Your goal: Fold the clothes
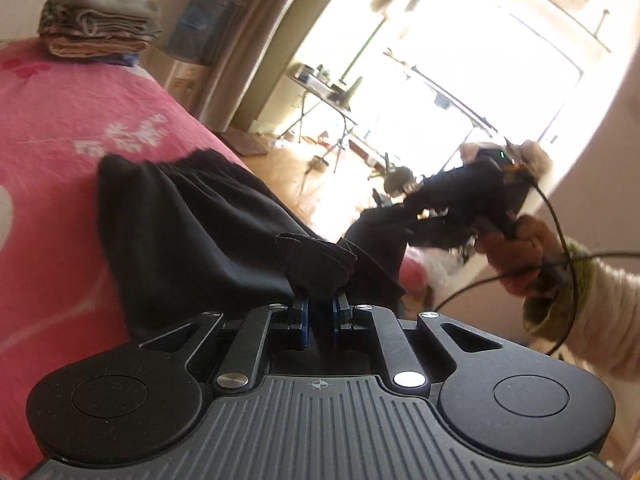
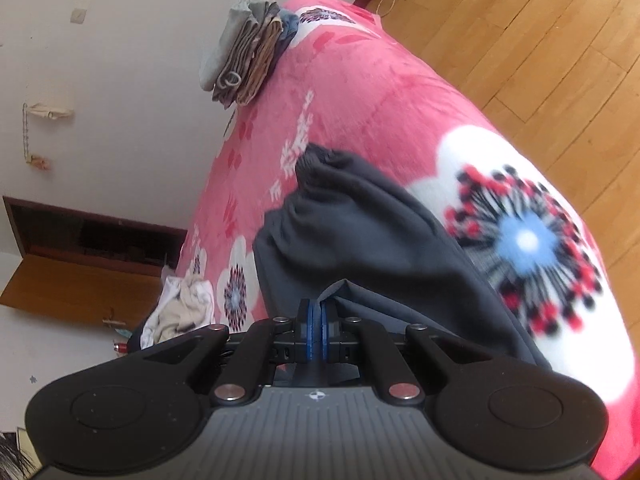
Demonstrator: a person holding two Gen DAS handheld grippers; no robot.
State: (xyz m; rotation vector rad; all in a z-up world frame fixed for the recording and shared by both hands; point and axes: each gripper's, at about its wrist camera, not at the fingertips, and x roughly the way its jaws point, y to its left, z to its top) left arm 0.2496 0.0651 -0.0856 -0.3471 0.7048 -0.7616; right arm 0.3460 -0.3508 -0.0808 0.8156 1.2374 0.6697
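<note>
Fabric bunches between the blue pads of the left gripper (image 1: 320, 312), jaws nearly together and clamped on a corner of the dark garment (image 1: 192, 232). Across in the left wrist view, the right gripper (image 1: 416, 216) pinches another edge of the same cloth, a hand (image 1: 516, 256) in a pale sleeve wrapped round its handle, a black cable (image 1: 560, 224) looping past the wrist. From its own camera the right gripper (image 2: 319, 320) shows pads squeezed almost flat together with a thin fold of the garment (image 2: 360, 232) caught between them. The cloth runs from both sets of jaws out onto the pink floral blanket (image 2: 360, 88), where its gathered far end lies on the bed. Well beyond it, at the far end of the bed, sits a stack of folded clothes (image 2: 240, 64). A crumpled pale pile (image 2: 180, 312) rests beside the bed near the wall. Wooden floor (image 2: 520, 32) gleams on the other side.
</note>
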